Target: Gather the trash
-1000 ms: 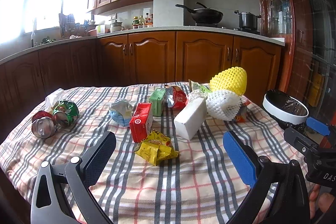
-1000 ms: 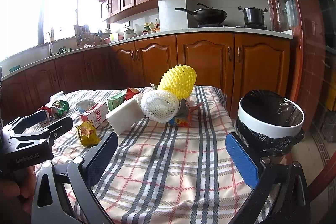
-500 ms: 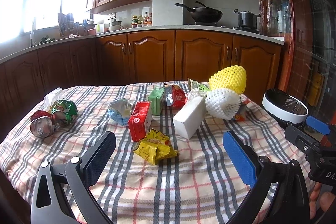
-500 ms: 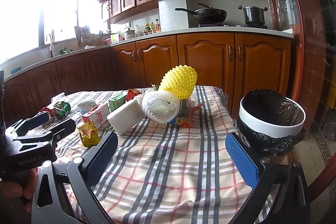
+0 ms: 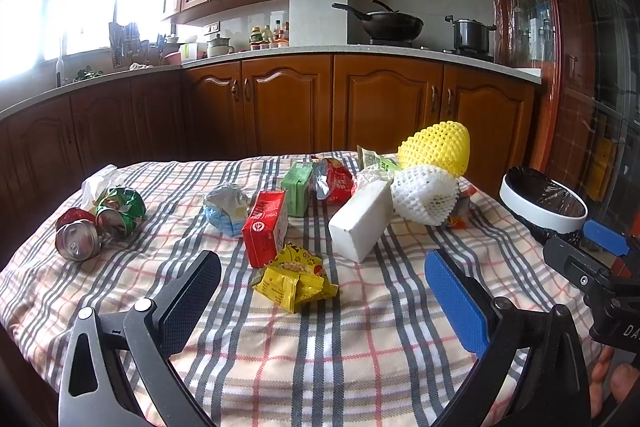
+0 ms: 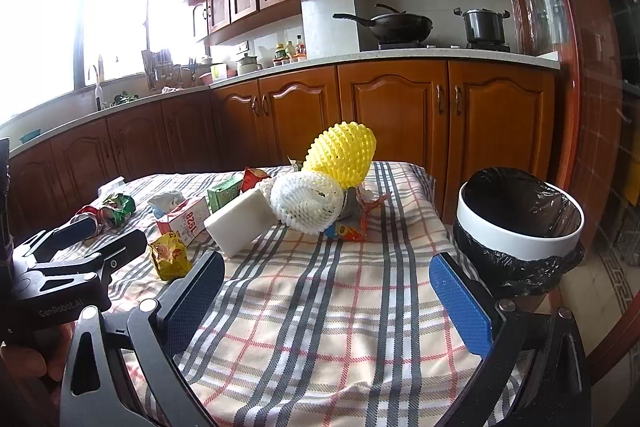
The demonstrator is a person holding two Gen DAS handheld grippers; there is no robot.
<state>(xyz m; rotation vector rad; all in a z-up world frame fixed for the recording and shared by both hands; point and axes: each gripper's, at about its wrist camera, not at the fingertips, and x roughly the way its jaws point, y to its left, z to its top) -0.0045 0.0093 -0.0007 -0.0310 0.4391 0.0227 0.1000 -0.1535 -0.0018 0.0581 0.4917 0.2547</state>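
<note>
Trash lies on a plaid tablecloth [image 5: 304,347]: a yellow snack wrapper [image 5: 294,279], a red carton [image 5: 265,227], a green carton [image 5: 297,187], a white block [image 5: 360,223], white foam net [image 5: 424,199], yellow foam net [image 5: 434,147], crushed cans [image 5: 100,223]. A white bin with a black liner [image 6: 520,223] stands at the table's right edge. My left gripper [image 5: 322,301] is open and empty, just short of the yellow wrapper. My right gripper [image 6: 326,303] is open and empty over bare cloth, left of the bin.
Wooden kitchen cabinets [image 5: 288,103] run behind the table, with a wok [image 5: 384,23] and pot [image 5: 470,35] on the stove. A crumpled blue-white packet [image 5: 226,209] and red snack bag [image 5: 334,179] lie mid-table. The left gripper shows in the right wrist view [image 6: 72,259].
Both views shift only slightly; the left gripper has edged a little toward the yellow wrapper. Both grippers stay open and the trash has not moved.
</note>
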